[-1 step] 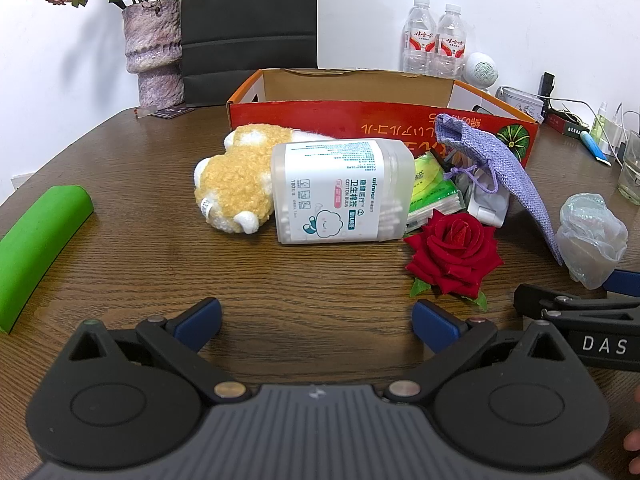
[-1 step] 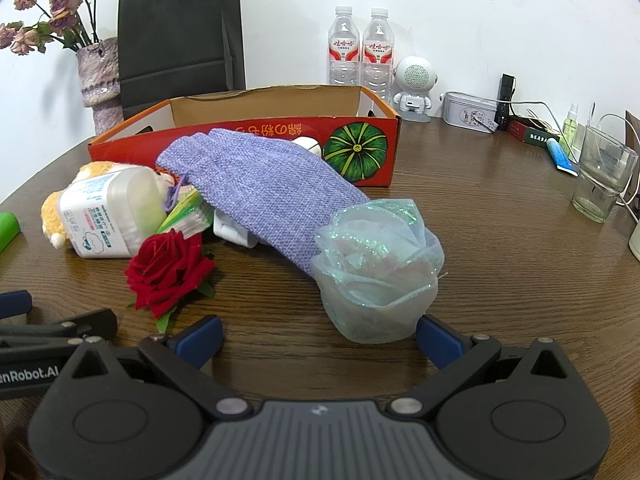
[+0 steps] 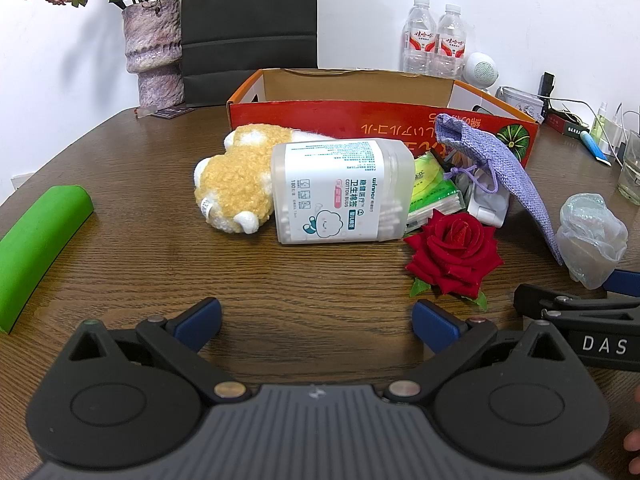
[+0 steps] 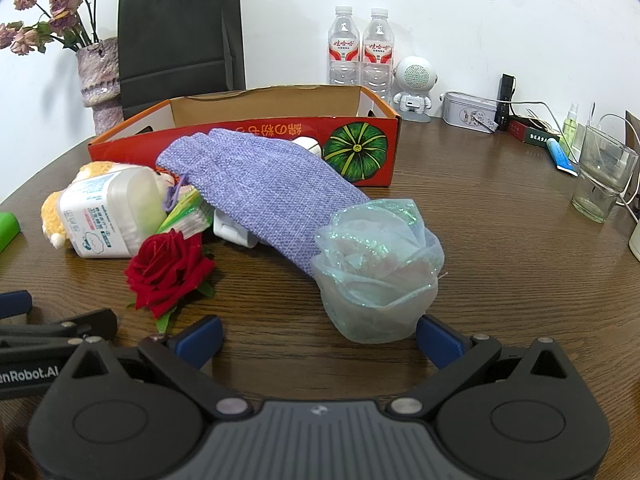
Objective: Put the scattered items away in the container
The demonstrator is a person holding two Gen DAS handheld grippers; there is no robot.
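An open red cardboard box (image 3: 360, 120) stands on the wooden table. In front of it lie a tan plush toy (image 3: 236, 184), a cotton-bud tub (image 3: 340, 192) on its side, a green tissue pack (image 3: 432, 188), a red rose (image 3: 452, 256), a purple drawstring pouch (image 4: 264, 192) and a translucent organza bag (image 4: 376, 272). My left gripper (image 3: 316, 322) is open and empty over bare table, short of the tub and the rose. My right gripper (image 4: 319, 338) is open, with the organza bag just ahead of its right finger and not gripped.
A green foam piece (image 3: 36, 236) lies at the table's left edge. Behind the box stand a vase (image 3: 154, 52), a black paper bag (image 4: 180, 36) and two water bottles (image 4: 360, 52). Glass cups (image 4: 600, 176), a tin and cables crowd the right side.
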